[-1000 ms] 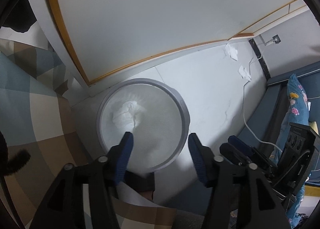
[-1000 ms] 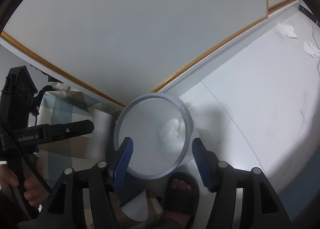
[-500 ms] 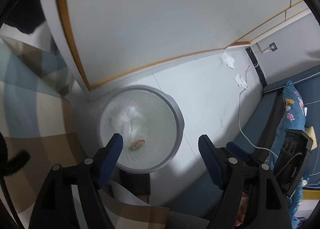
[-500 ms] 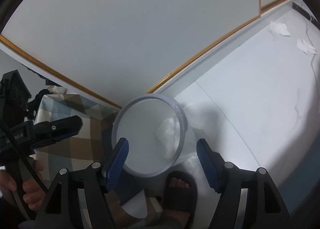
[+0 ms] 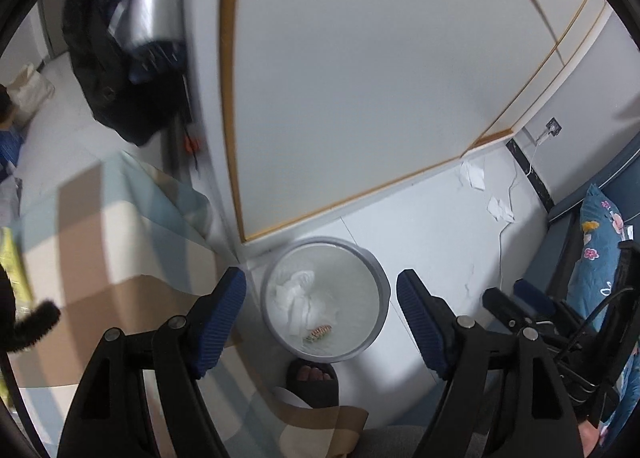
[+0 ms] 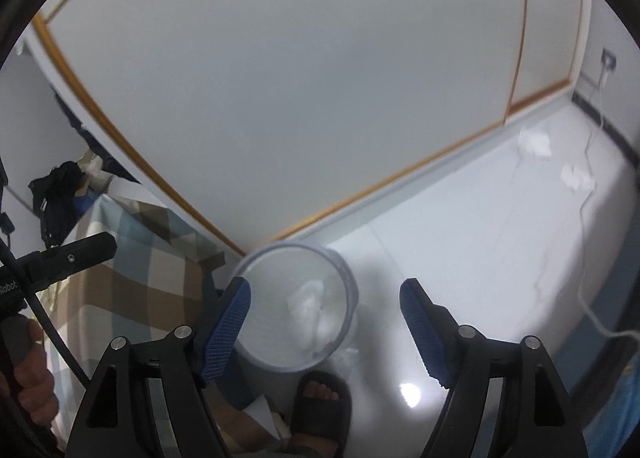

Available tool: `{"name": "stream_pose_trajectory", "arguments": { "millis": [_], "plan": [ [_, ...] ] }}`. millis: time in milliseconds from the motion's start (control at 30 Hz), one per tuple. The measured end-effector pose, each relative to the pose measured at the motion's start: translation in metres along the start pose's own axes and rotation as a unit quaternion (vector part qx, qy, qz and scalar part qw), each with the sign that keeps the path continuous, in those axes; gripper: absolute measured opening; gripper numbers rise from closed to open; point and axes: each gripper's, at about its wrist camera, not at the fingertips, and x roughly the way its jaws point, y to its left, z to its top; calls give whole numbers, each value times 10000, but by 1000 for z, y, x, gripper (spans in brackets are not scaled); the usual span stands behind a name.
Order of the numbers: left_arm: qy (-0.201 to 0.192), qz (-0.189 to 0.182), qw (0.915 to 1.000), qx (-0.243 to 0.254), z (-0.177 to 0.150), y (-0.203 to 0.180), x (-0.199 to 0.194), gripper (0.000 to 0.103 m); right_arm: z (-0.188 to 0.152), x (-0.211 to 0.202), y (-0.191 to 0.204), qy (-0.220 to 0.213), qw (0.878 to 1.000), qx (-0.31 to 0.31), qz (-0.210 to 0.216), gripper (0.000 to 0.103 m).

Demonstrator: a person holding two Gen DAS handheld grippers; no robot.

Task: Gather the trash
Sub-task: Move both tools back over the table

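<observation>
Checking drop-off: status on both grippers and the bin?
Left hand-held gripper and right open, empty. Tissues in bin. Two tissue wads left on floor.

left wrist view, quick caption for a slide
Open left claw above the grey bin holding crumpled tissues.

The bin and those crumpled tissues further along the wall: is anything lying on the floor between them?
No. In both wrist views the pale floor between the bin and the tissues is bare.
</observation>
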Motion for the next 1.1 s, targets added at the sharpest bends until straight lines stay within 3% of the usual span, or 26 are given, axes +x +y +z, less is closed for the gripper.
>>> {"name": "stream_pose_trajectory", "arguments": {
  "millis": [133, 267, 433, 633, 1100],
  "plan": [
    [-383, 170, 9991, -102, -2, 12, -33, 75, 8, -35, 25, -320, 9989, -219, -246, 84],
    [-733, 347, 9964, -240, -9, 27, -66, 75, 11, -69, 53, -586, 9971, -436, -199, 86],
    [-1203, 522, 9901, -508, -26, 55, -110, 75, 7, -103, 91, -892, 9933, -729, -103, 86],
    [-1600, 858, 9809, -705, -43, 85, -151, 75, -7, -132, 149, -1157, 9871, -1097, -145, 95],
    [-1909, 1375, 9608, -1466, -98, 182, -215, 75, -65, -152, 295, -1288, 9673, -2172, 236, 96]
  ]
}}
